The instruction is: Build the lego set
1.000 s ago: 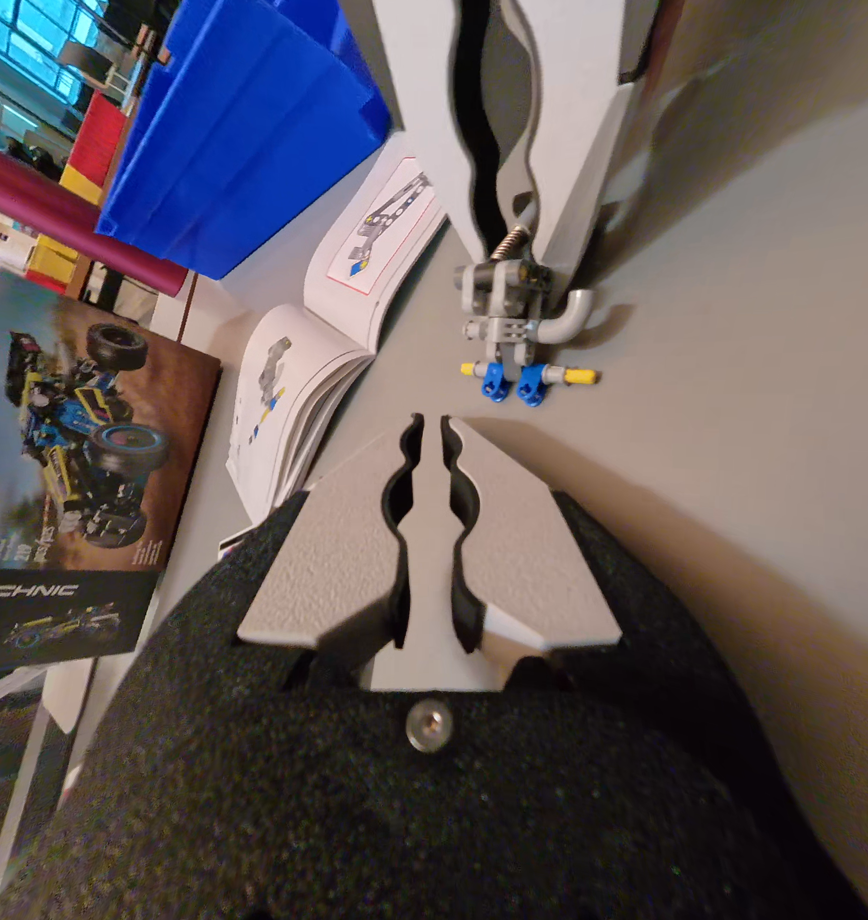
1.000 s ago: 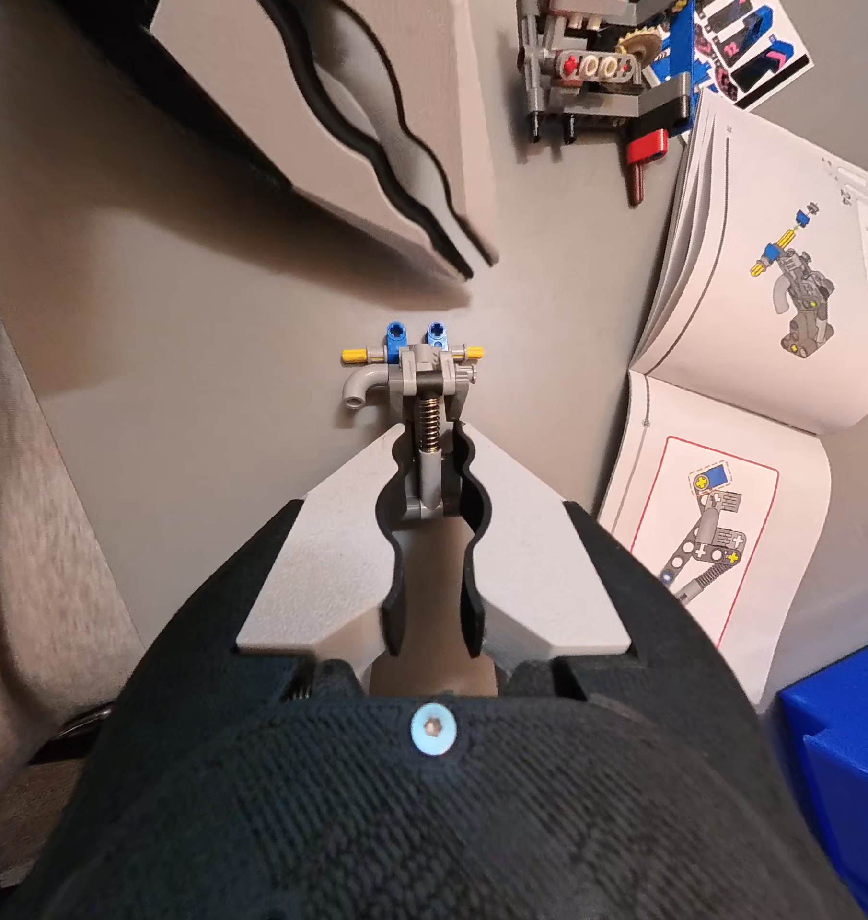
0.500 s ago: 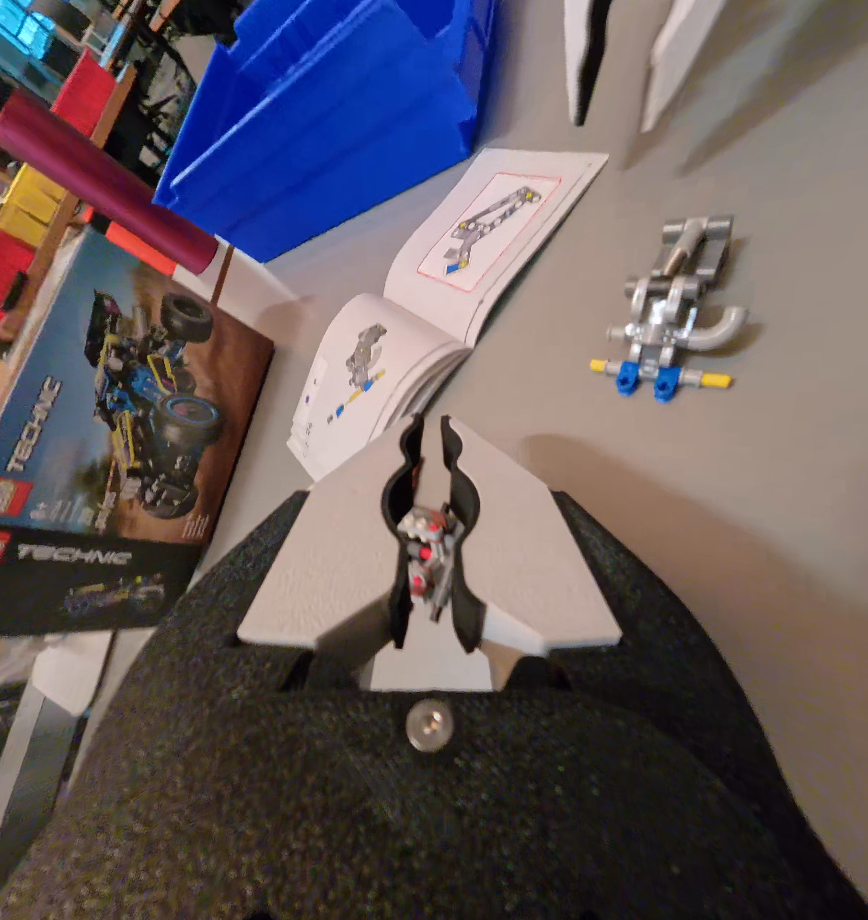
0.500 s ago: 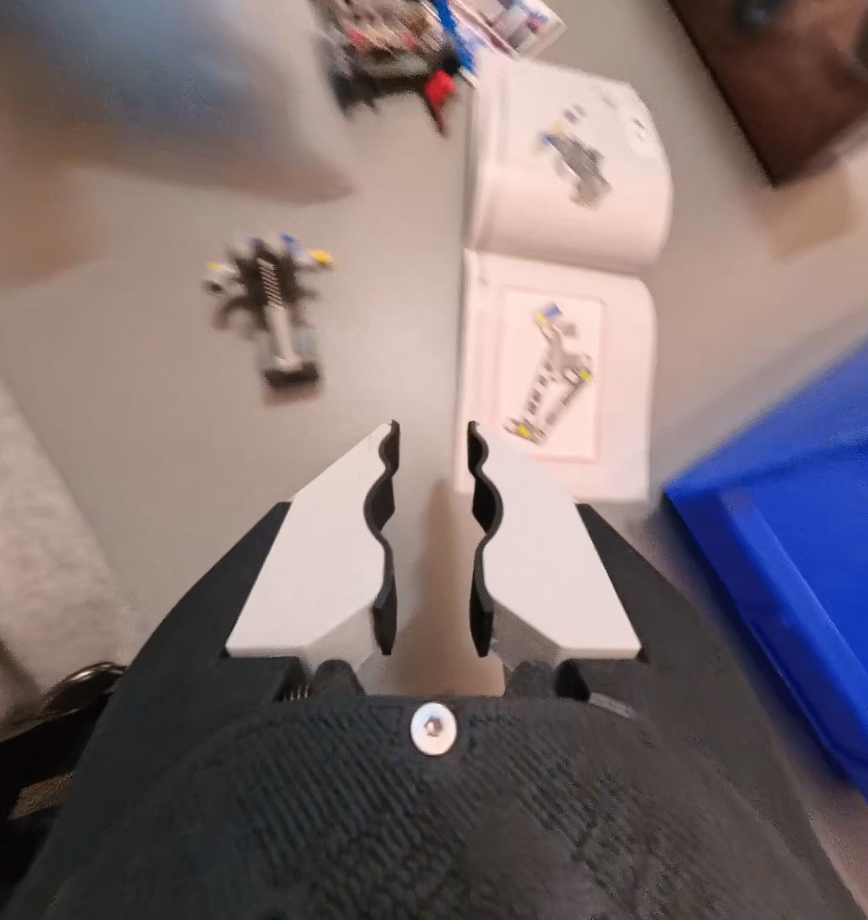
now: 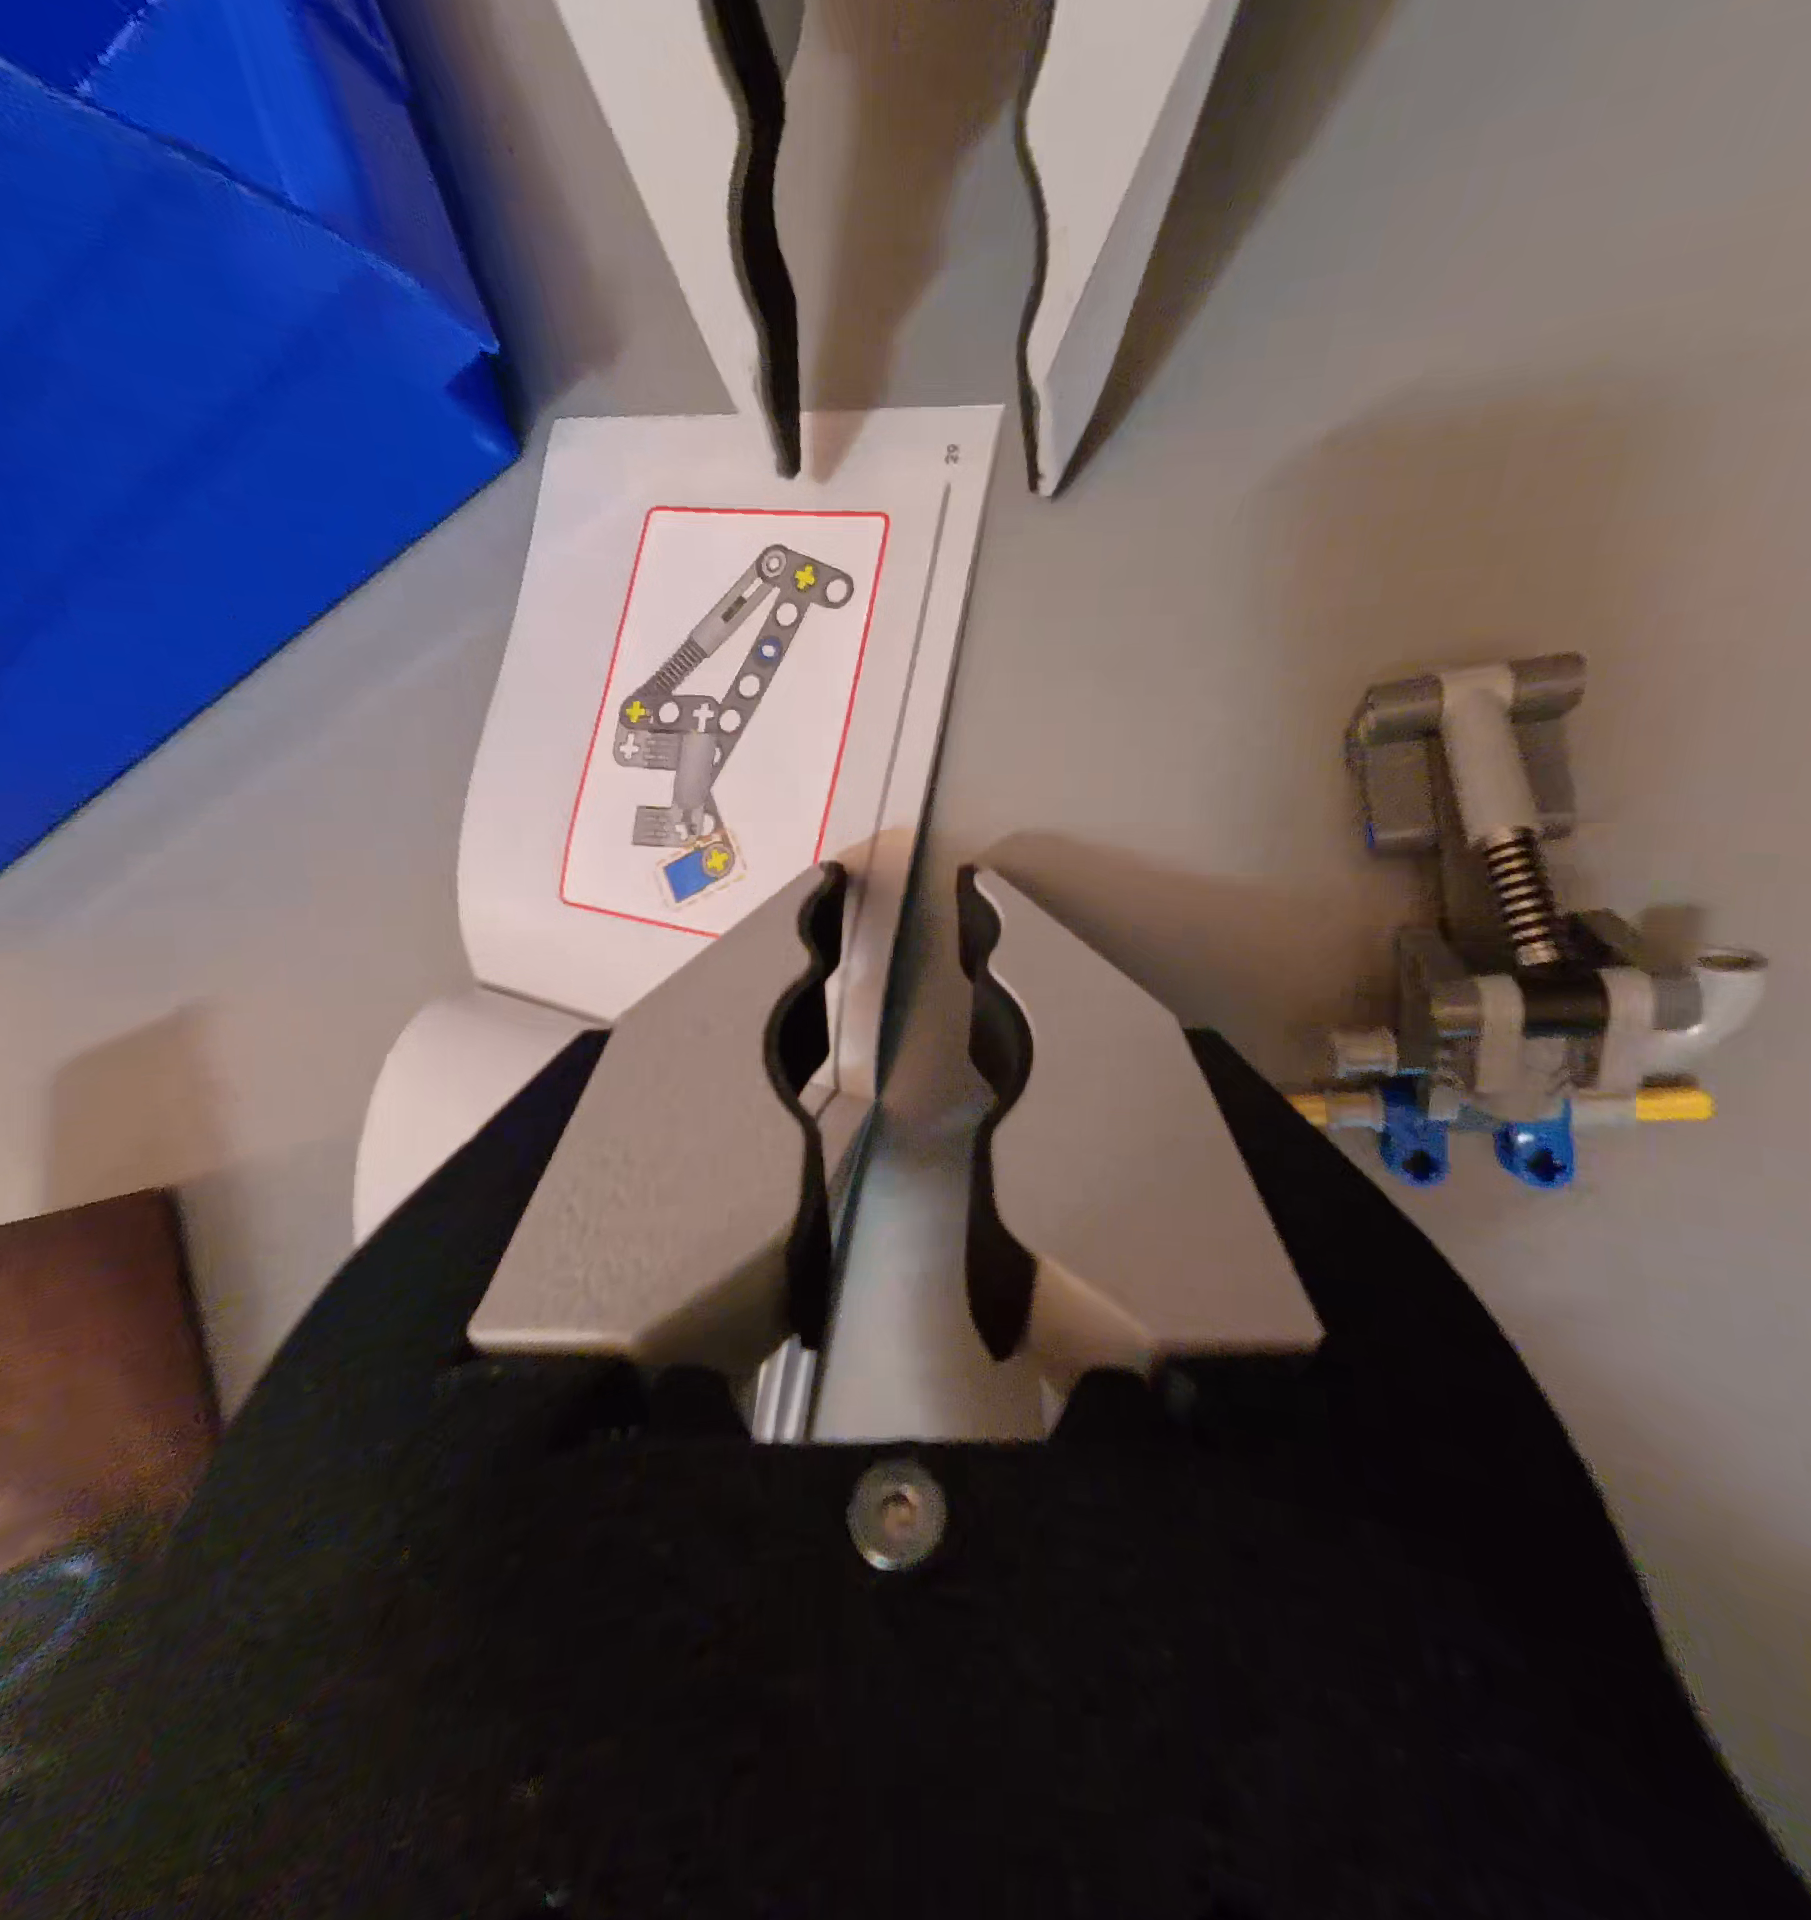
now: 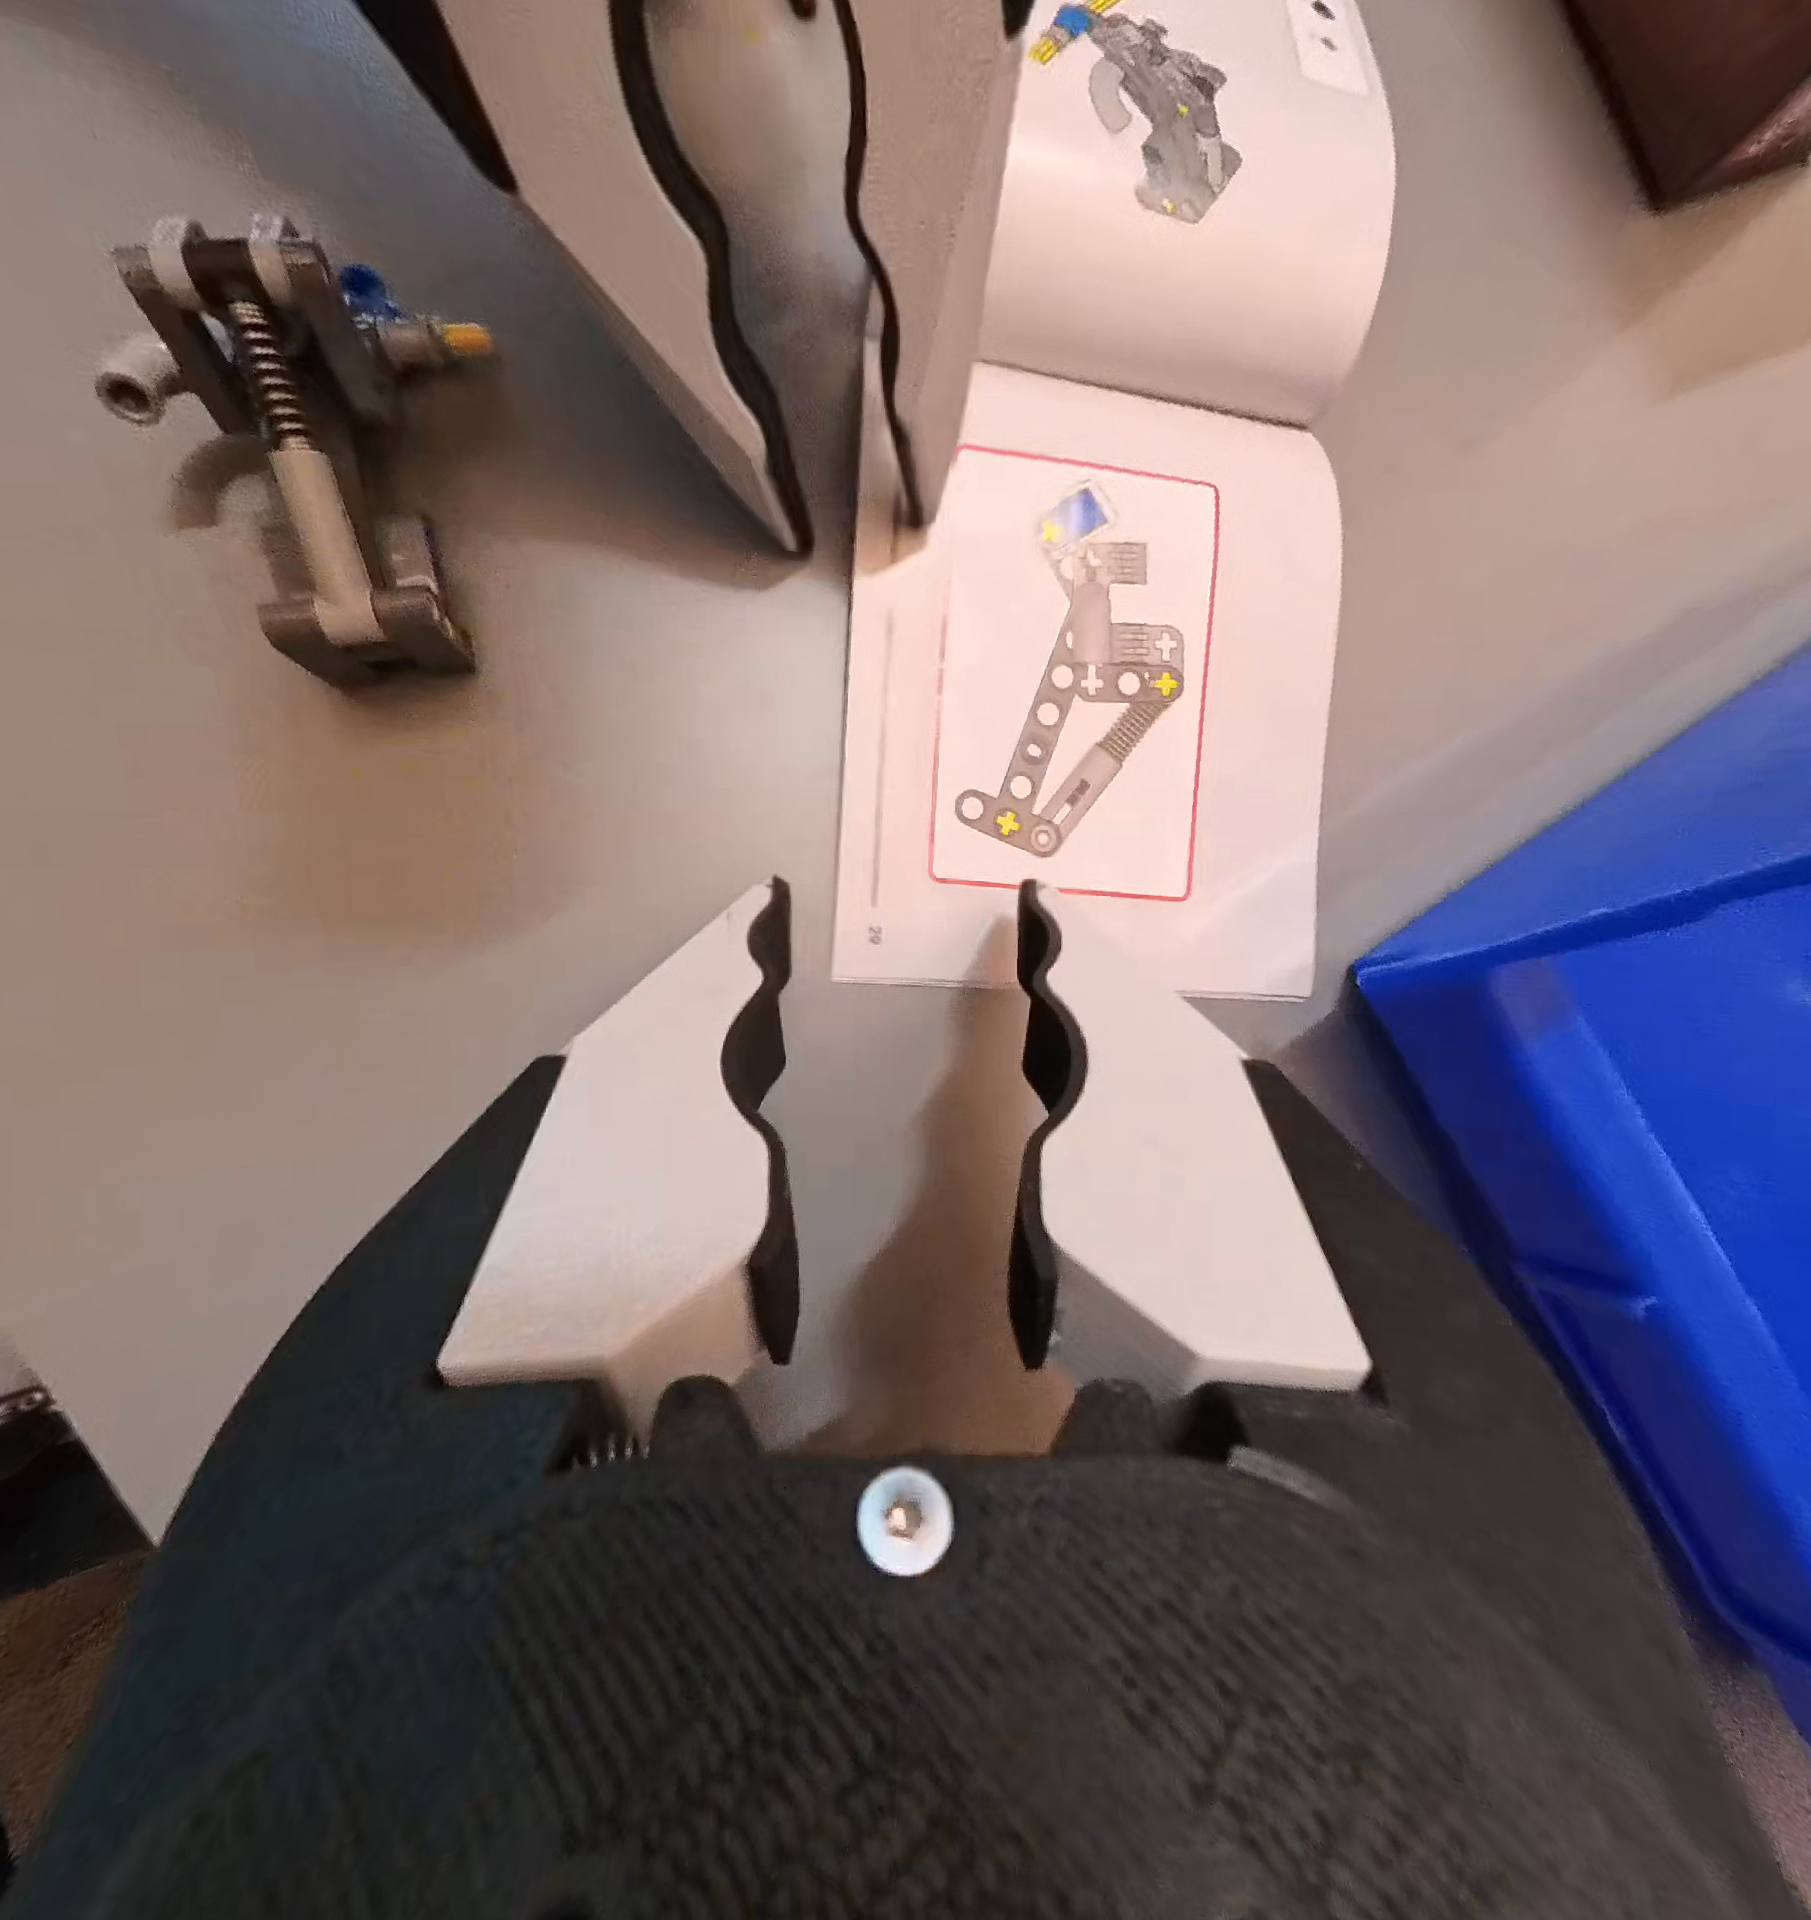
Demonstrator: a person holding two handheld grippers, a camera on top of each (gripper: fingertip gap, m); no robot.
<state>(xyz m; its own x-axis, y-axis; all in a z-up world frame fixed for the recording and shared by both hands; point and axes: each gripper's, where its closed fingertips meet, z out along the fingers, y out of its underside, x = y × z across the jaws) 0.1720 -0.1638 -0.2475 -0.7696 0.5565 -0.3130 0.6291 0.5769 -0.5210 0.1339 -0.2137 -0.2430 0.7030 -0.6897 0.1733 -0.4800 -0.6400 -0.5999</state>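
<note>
Both sets of jaws are standing open, empty, pointing at each other across the instruction booklet (image 5: 766, 665). Left gripper (image 5: 901, 883) is straddling the booklet's free page edge — one finger over the paper, the other over bare table (image 5: 1503, 312). Right gripper (image 6: 901, 894) is hovering at the opposite end of the same page, its tips just at the paper's near edge, gap wider than the left's.

Lego sub-assembly (image 5: 1503, 914) — grey frame w/ a spring shock, blue connectors and a yellow axle at one end — is lying flat on the table, off to the right of the left jaws and off to the left of the right jaws (image 6: 298, 436). So it's sitting beside the line between the two grippers, not between any fingers. Its long axis is running roughly parallel to both grippers' pointing direction; the blue/yellow end is lying toward the left gripper, the plain grey end toward the right gripper. Either one looks near enough; neither is aligned w/ it yet, so a sideways shift seems needed before any grab.

Nothing is lying between the jaws and the piece. Blue bin (image 6: 1659, 1143) is sitting on the far side of the booklet, away from the piece, and the box corner (image 5: 59, 1403) is showing low-left of the left gripper. Booklet page looks like the likelier target right now, judging by the straddle.
</note>
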